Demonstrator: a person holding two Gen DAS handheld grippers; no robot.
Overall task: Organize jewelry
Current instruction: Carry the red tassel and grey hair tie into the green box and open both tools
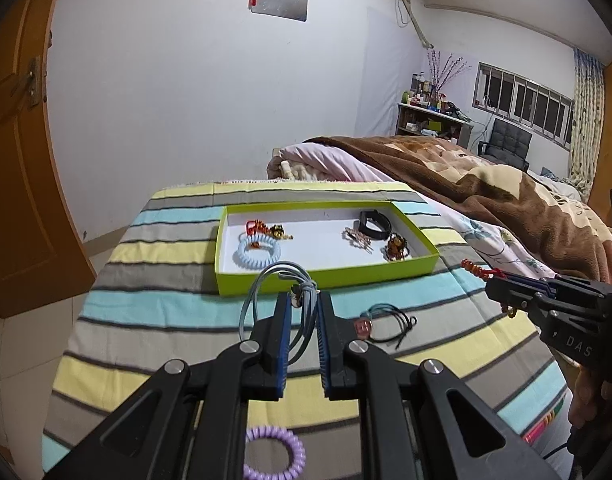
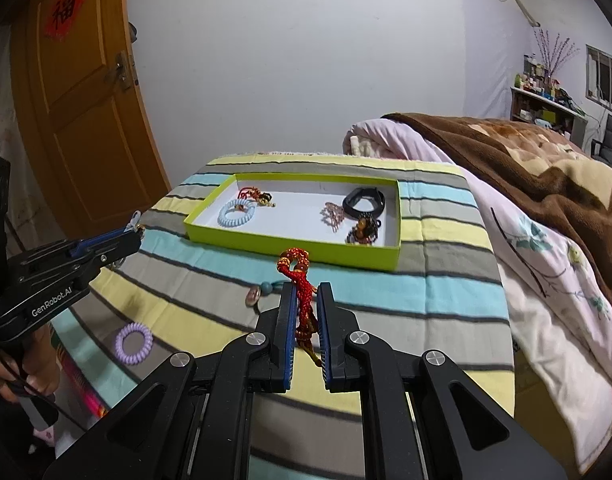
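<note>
A lime-green tray [image 1: 330,278] [image 2: 289,246] lies on the striped cloth and holds several pieces: a pale blue coil bracelet [image 1: 257,254] [image 2: 236,213], a black band [image 1: 373,225] [image 2: 364,202], a pink piece and amber beads. My left gripper [image 1: 304,300] is shut on a grey-blue cord necklace [image 1: 265,284], held just short of the tray's near wall. My right gripper [image 2: 306,292] is shut on a red braided bracelet [image 2: 299,276] with gold beads, also near the tray's front wall. On the cloth lie a black cord bracelet [image 1: 386,322] with a pink charm and a purple coil bracelet [image 1: 274,454] [image 2: 133,343].
The striped cloth [image 1: 165,304] covers a small table beside a bed with a brown blanket [image 1: 486,184] on the right. An orange door [image 2: 85,100] stands at the left. A hand [image 2: 21,368] holds the other gripper at the frame edge.
</note>
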